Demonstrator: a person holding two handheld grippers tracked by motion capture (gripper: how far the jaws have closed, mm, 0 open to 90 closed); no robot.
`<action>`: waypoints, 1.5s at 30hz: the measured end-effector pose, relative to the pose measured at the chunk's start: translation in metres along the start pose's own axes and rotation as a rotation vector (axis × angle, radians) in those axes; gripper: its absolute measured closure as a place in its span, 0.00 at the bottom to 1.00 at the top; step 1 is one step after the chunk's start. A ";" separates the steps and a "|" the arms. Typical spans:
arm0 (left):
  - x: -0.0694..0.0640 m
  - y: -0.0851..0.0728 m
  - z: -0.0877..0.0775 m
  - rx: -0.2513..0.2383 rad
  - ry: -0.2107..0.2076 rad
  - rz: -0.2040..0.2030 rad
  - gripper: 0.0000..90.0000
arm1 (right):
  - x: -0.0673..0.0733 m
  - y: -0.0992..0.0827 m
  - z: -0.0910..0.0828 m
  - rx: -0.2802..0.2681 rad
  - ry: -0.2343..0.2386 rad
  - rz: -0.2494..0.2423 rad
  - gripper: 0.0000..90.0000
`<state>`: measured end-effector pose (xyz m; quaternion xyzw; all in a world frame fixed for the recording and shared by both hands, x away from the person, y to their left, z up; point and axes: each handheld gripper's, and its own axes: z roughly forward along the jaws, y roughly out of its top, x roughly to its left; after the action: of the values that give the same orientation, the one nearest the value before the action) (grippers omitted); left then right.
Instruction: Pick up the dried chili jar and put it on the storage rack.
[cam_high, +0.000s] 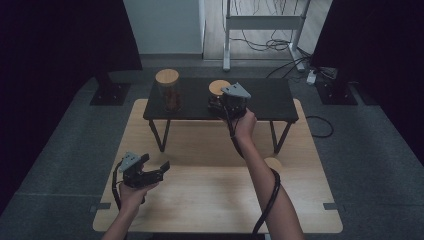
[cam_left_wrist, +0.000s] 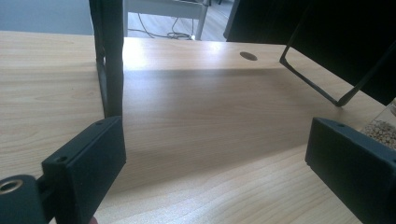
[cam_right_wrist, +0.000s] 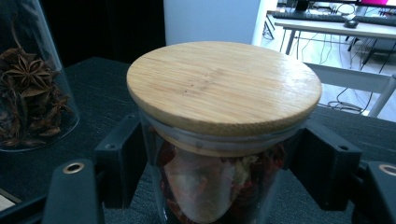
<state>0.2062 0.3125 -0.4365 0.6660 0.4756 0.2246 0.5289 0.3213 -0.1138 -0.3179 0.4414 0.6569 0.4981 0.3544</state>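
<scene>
A glass jar of dried red pieces with a bamboo lid (cam_right_wrist: 224, 88) stands on the black shelf (cam_high: 265, 102). My right gripper (cam_right_wrist: 219, 182) is shut on the jar, one jaw against each side of the glass just below the lid. From the high view that jar's lid (cam_high: 218, 87) sits just beyond the right gripper (cam_high: 218, 103). To its left on the shelf is a taller jar of star anise (cam_high: 168, 92) (cam_right_wrist: 28, 93). My left gripper (cam_high: 157, 162) (cam_left_wrist: 215, 168) hovers open over the wooden table (cam_high: 200, 190), nothing between its jaws.
Another bamboo-lidded jar (cam_high: 273, 164) stands on the wooden table by the shelf's right leg; its grain filling (cam_left_wrist: 384, 130) lies past my left gripper's right jaw. Shelf legs (cam_left_wrist: 109, 60) (cam_left_wrist: 322, 79) rise ahead. Stand bases (cam_high: 107, 92) and cables (cam_high: 320, 125) lie on the floor.
</scene>
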 end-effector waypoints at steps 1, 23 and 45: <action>0.000 0.000 0.000 0.001 0.000 -0.001 0.05 | 0.000 0.000 0.000 0.000 0.000 0.000 0.28; 0.000 0.000 0.001 0.005 0.000 -0.004 0.05 | -0.001 -0.001 0.001 0.012 0.015 -0.015 0.20; -0.001 0.001 0.000 0.006 -0.004 -0.004 0.05 | 0.001 -0.005 -0.001 0.009 0.028 -0.019 0.05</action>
<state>0.2065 0.3118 -0.4360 0.6671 0.4768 0.2207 0.5282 0.3186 -0.1139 -0.3223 0.4298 0.6683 0.4977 0.3478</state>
